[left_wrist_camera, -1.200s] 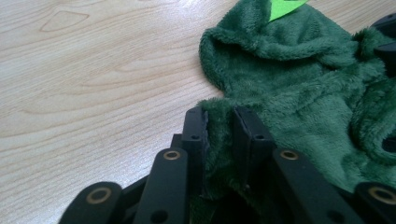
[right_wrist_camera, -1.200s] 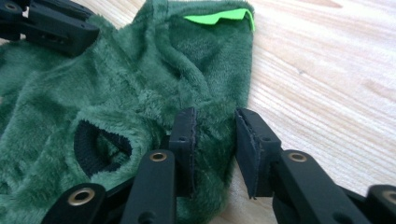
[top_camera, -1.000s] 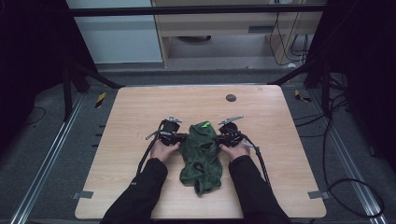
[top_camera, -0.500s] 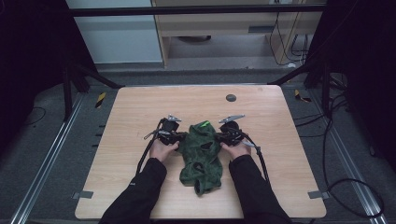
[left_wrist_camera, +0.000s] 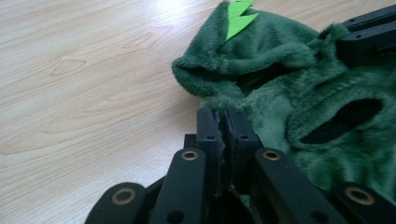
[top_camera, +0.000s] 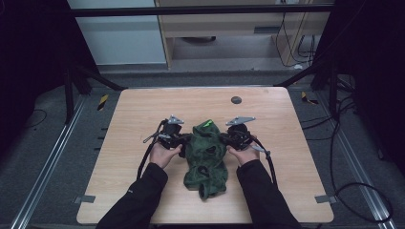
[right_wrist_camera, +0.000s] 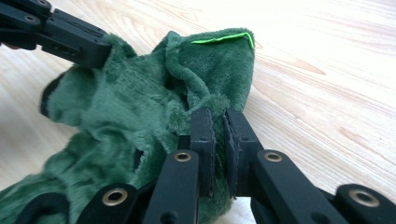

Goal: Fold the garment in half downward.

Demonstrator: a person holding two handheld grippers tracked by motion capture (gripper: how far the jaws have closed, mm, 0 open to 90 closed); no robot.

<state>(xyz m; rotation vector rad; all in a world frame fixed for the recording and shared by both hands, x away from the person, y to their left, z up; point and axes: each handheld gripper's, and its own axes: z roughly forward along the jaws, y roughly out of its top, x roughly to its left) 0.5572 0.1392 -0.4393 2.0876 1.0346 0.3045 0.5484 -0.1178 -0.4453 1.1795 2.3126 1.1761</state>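
Green plush garment (top_camera: 206,155) lies on the wooden surface (top_camera: 143,105), in the near half, between your two hands, hood end pointing away from you and the rest trailing back toward the near edge. Bright green felt spike (top_camera: 208,124) sits on top of the hood.

Your left hand (top_camera: 164,153) comes in from the bottom, forearm angled up and inward, dark sleeve (top_camera: 138,198) over the wrist. It holds the left gripper (top_camera: 184,140) roughly level and turned inward, tips at the garment's left side. In the left gripper view the jaws are pressed nearly together with a fold of green fleece pinched at their tips (left_wrist_camera: 223,122). They have just been closing on that fabric.

Your right hand (top_camera: 243,153) mirrors it, forearm slanting up and inward, palm cupping the body of the right gripper (top_camera: 224,139), which points inward at the garment's right side. In the right gripper view the jaws stand close together, clamped on the plush edge just under the hood (right_wrist_camera: 217,122). They too have just been closing on the fabric.

Both grippers sit at about the same depth on the surface, facing each other across the hood, garment bunched up between them. Each gripper's cable (top_camera: 143,157) loops back along your forearm. Small dark round disc (top_camera: 236,100) lies well apart, toward the far edge of the surface.
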